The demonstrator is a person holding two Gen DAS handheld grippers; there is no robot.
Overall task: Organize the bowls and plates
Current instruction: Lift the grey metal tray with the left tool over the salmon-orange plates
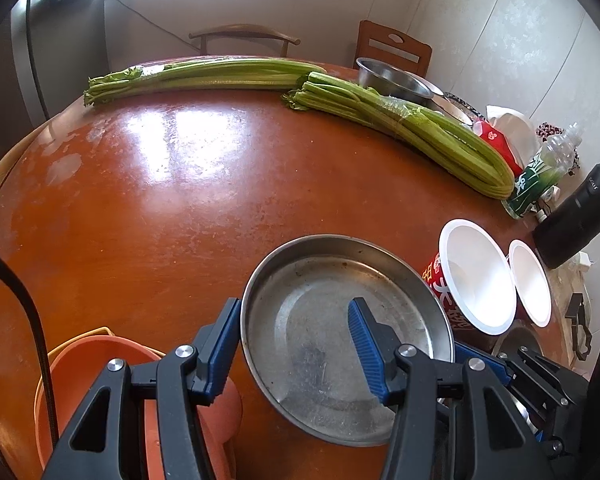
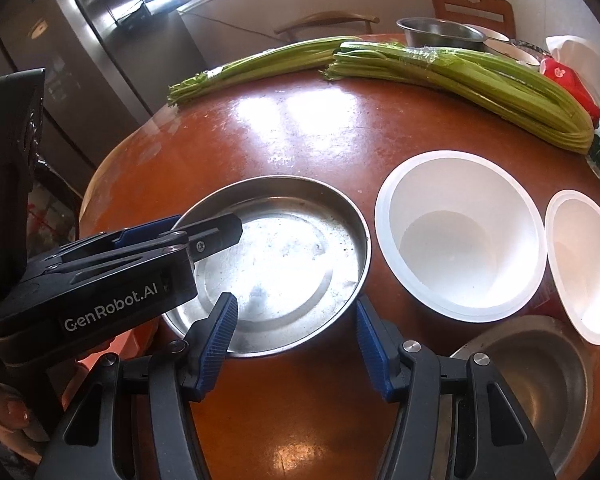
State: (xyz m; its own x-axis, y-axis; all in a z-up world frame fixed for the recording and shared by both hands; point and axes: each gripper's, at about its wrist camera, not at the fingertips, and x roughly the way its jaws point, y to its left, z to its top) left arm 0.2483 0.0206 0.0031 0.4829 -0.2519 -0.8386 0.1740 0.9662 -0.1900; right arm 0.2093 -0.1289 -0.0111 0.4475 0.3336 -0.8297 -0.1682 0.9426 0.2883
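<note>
A shallow steel plate [image 1: 332, 320] [image 2: 284, 264] lies on the round brown table [image 1: 160, 200]. My left gripper [image 1: 294, 344] is open and straddles the plate's left rim, one finger outside and one over the plate; it also shows in the right wrist view [image 2: 204, 232]. My right gripper [image 2: 296, 336] is open at the plate's near rim, one finger over the plate and one just outside it. Two white paper bowls [image 2: 460, 236] [image 2: 584, 264] stand to the right of the plate. A steel bowl [image 2: 536, 392] sits at the near right.
Two celery bunches [image 1: 204, 76] [image 1: 412, 128] lie across the far table. A steel bowl [image 1: 392, 78], a red pack [image 1: 496, 140], a plastic bottle [image 1: 540, 172] and a black bottle [image 1: 580, 212] stand at the far right. An orange bucket [image 1: 112, 392] sits below the left table edge.
</note>
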